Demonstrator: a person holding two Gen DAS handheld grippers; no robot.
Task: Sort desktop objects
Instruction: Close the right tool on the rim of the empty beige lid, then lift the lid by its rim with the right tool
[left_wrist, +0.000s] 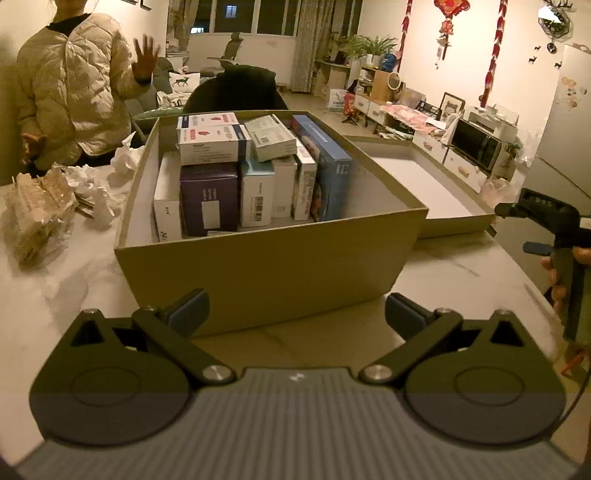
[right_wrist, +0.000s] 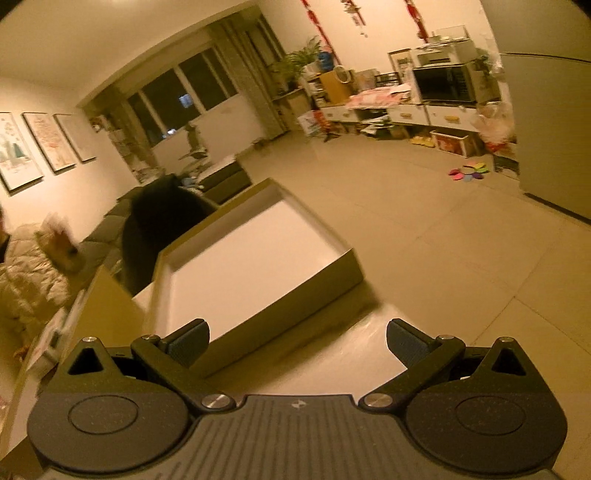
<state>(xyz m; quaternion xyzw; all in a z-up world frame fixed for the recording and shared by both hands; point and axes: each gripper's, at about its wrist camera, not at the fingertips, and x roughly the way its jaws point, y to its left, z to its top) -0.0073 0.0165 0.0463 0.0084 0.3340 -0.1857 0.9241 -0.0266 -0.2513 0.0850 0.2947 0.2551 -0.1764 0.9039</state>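
Marble-look table (left_wrist: 74, 295) holds cardboard box (left_wrist: 266, 269) of cartons, lid (right_wrist: 258, 258) right, crumpled tissues (left_wrist: 96, 184) far left. Living room behind. Left gripper (left_wrist: 295, 317), right gripper (right_wrist: 295, 343) fingers wide, empty.

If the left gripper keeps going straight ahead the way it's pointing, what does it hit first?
Most likely the near wall of the cardboard box. The left gripper is open and empty, aimed squarely at that wall just above the table, with nothing visible between.
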